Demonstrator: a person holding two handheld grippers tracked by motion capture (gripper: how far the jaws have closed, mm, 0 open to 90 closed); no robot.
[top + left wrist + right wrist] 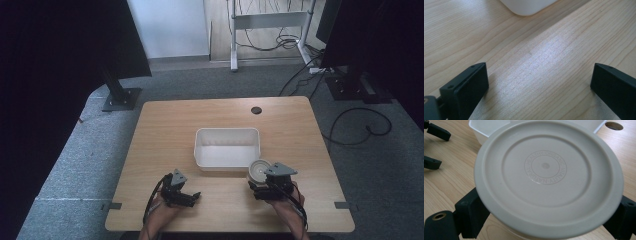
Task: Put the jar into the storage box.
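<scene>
My right gripper (258, 181) is shut on a round cream bowl (259, 170), which it holds just off the near right corner of a white bin (227, 131). In the right gripper view the bowl (546, 170) is seen from its embossed base, with a black jaw against each side and the bin (481, 127) behind it. Near the table's front left, my left gripper (192, 194) is open over bare wood. Its jaws stand wide apart with nothing between them (539, 82), and a corner of the bin (529, 5) lies ahead. The left gripper (435, 147) also shows far off in the right gripper view.
The wooden table (170, 125) has a dark cable hole (256, 110) near its far edge. Beyond it on the carpet stand a white desk frame (270, 20), loose cables (360, 125) and black stand bases (122, 97).
</scene>
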